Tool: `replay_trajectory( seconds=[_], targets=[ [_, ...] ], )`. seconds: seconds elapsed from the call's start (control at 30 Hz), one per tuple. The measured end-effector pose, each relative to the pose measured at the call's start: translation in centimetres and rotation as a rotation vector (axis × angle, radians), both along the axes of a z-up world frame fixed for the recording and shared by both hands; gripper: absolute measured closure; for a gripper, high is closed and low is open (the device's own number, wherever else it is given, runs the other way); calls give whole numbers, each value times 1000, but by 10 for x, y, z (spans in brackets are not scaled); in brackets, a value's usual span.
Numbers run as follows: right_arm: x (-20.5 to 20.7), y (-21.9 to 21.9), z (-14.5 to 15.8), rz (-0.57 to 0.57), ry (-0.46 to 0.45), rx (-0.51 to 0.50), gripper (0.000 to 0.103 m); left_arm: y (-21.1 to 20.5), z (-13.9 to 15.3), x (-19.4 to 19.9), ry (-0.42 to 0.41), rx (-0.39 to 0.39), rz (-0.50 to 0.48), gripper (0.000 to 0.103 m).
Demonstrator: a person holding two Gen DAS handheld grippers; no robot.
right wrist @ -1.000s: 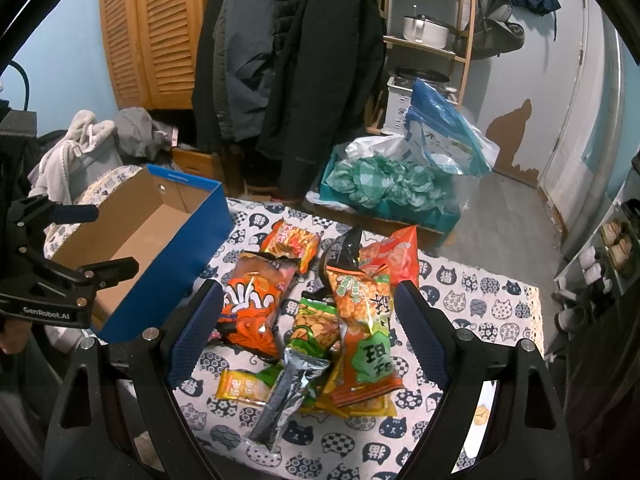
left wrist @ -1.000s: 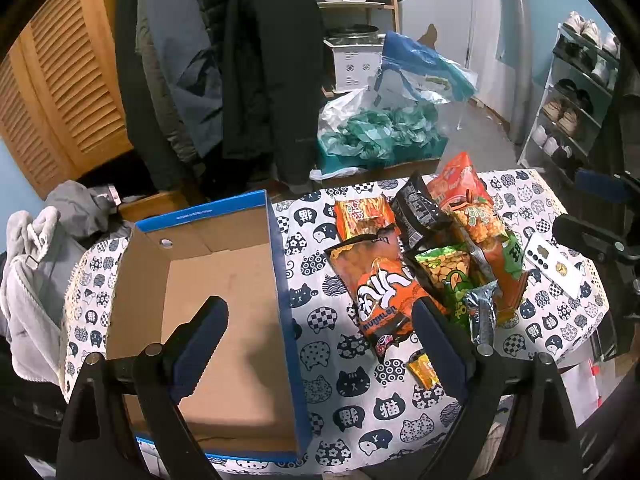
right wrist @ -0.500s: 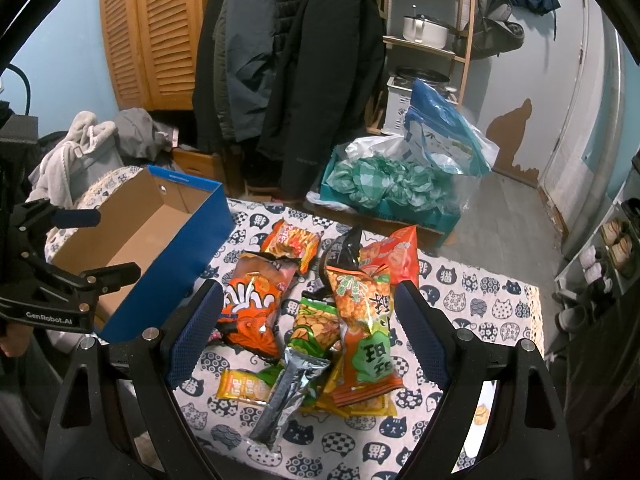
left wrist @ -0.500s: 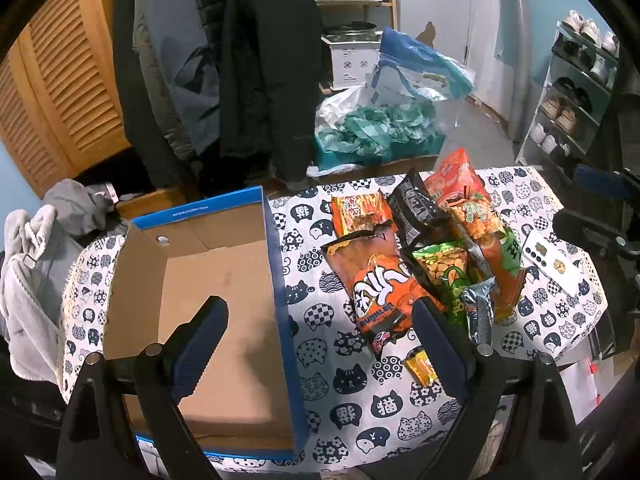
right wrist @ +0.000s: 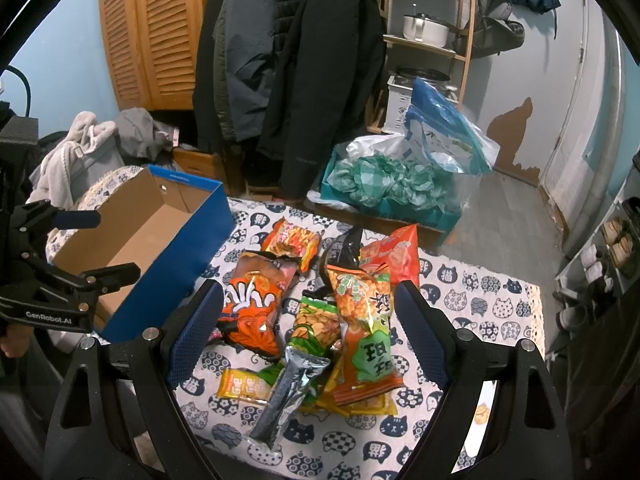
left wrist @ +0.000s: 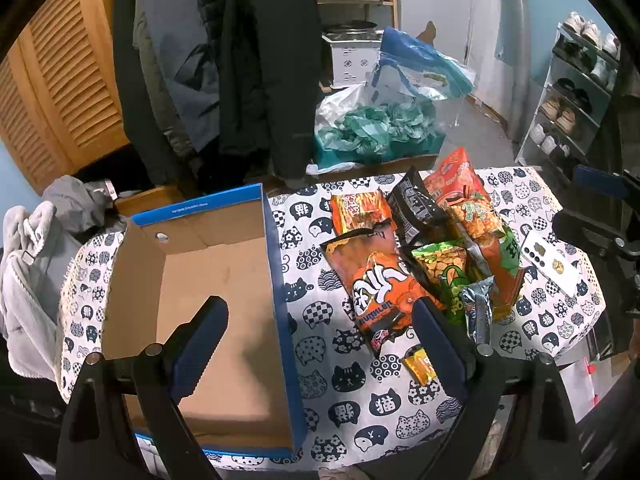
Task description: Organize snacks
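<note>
snack packets (right wrist: 360, 320): about 8 | blue box (left wrist: 208, 280): 1 | phone (left wrist: 550, 262): 1 | grippers: 2

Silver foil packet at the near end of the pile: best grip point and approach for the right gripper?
Take the silver foil packet across its narrow width at mid-length, coming from above. It is long and slim, lies on top of the pile, and the right gripper hangs open almost over it.

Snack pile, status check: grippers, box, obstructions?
Left gripper, right gripper: jaws open, empty. Snack pile untouched beside empty box. Nothing blocking.
</note>
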State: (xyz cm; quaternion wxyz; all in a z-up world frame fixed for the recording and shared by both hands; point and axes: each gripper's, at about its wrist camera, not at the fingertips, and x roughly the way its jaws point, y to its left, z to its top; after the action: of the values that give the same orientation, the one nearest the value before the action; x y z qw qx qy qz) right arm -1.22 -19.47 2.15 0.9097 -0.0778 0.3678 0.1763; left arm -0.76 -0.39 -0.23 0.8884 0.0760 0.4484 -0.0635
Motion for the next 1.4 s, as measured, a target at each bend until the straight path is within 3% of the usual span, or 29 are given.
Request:
replay_trajectory(
  seconds=[1.4],
  targets=[
    [0,3,-2,3,2,-4,17,0,-1,-3,6,-6,-3,9]
  ],
)
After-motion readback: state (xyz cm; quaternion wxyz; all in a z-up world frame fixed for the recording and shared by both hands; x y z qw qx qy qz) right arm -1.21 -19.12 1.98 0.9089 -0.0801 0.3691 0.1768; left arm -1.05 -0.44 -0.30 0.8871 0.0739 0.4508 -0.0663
